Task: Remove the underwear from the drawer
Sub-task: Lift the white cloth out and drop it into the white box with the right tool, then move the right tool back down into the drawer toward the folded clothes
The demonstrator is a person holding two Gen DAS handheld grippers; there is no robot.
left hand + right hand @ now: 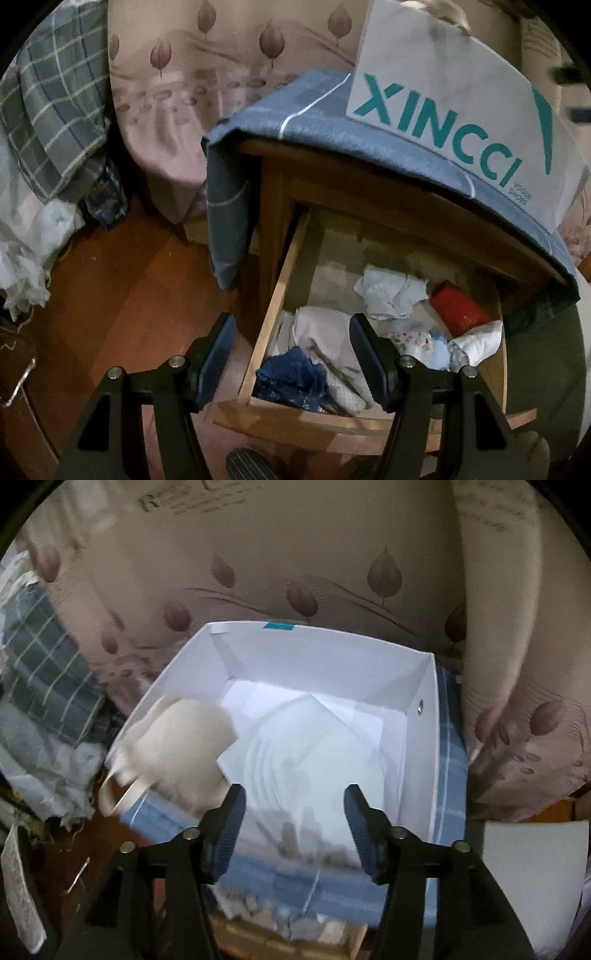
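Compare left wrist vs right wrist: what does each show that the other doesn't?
Left wrist only: the open wooden drawer with clothes inside, including a navy lace piece, a red roll and a pale blue piece. The left gripper hangs open above it.

Right wrist only: the inside of the white box, a cream garment blurred over its left wall, and something white, too blurred to name, in the box. The right gripper is open and empty.

Both: the box, the blue checked cloth beneath it, and the leaf-print bedding behind.

White XINCCI box (461, 122) sits on blue checked cloth (295, 110) over nightstand. Leaf-print bedding (207, 74) behind, plaid fabric (55, 110) left, wood floor (129, 280).
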